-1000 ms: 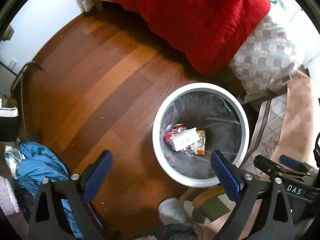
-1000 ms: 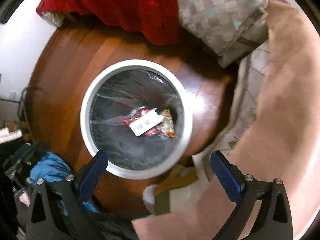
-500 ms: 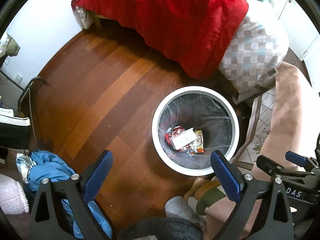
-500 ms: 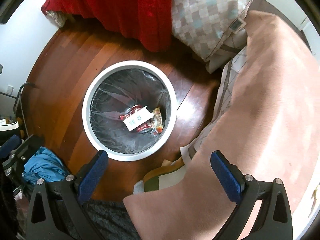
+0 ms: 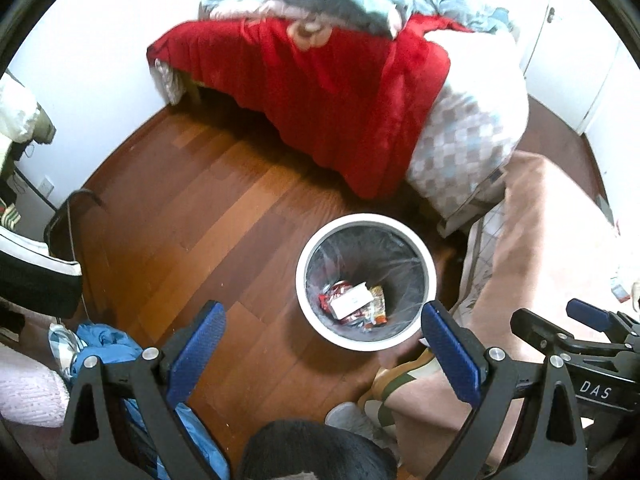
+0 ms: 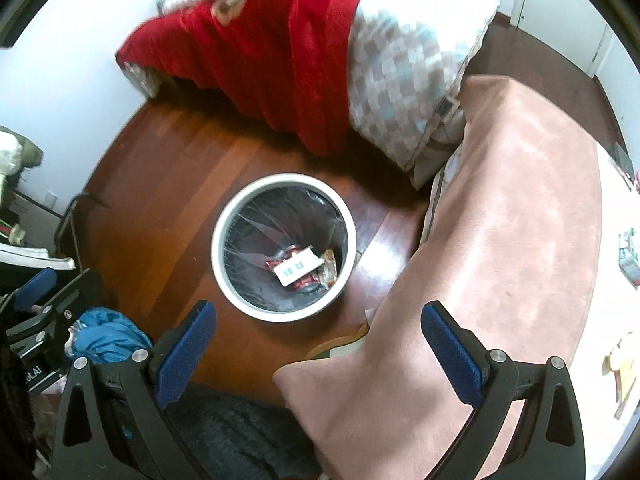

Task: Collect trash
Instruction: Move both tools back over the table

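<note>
A round white trash bin with a clear liner stands on the wood floor. At its bottom lie a white box and red and orange snack wrappers. My left gripper hangs high over the floor just this side of the bin, open and empty. My right gripper is also open and empty, above the edge of a pink blanket. More small items lie on the pink surface at the far right, too small to identify.
A bed with a red cover and a checked pillow stands behind the bin. Blue cloth lies on the floor at the left, near a black frame. A slippered foot shows near the bin.
Both grippers have risen and tilted up: the bin looks smaller and farther, and more of the bed and the pink blanket has come into view. Both stay open.
</note>
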Demonstrator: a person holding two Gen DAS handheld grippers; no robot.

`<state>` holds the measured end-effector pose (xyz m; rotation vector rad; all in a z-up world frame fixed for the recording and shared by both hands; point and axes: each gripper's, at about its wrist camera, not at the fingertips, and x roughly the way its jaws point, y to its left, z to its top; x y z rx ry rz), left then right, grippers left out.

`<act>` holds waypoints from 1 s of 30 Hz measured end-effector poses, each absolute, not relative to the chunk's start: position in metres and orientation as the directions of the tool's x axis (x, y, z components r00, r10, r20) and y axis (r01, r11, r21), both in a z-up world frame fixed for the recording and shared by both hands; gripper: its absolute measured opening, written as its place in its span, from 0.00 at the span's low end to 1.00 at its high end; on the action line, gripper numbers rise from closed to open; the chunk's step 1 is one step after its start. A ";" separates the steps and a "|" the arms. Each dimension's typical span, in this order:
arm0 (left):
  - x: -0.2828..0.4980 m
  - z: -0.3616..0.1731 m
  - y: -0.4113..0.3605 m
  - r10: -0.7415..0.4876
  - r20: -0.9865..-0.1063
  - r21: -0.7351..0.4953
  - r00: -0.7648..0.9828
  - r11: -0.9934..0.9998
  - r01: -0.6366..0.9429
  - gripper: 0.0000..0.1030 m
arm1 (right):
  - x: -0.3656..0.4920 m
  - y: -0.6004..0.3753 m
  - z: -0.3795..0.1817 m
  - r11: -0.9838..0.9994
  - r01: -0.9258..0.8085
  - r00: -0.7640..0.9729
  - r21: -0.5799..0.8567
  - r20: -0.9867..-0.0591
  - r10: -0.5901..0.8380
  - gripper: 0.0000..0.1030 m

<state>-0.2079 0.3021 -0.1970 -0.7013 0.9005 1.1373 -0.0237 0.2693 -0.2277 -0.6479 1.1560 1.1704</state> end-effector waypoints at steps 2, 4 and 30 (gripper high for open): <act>-0.208 -0.183 0.293 0.471 -0.866 -0.029 0.169 0.289 -0.957 0.97 | -0.022 0.258 -0.211 0.322 -0.930 -0.040 0.181 -0.916 0.399 1.00; -0.206 -0.170 0.284 0.486 -0.858 -0.019 0.165 0.291 -0.957 0.97 | -0.020 0.246 -0.196 0.322 -0.922 -0.055 0.213 -0.899 0.435 1.00; 0.105 -0.253 0.122 0.334 -0.904 0.029 0.266 0.670 -0.742 0.97 | 0.279 -0.007 -0.255 0.576 -0.815 0.144 -0.063 -0.985 0.096 1.00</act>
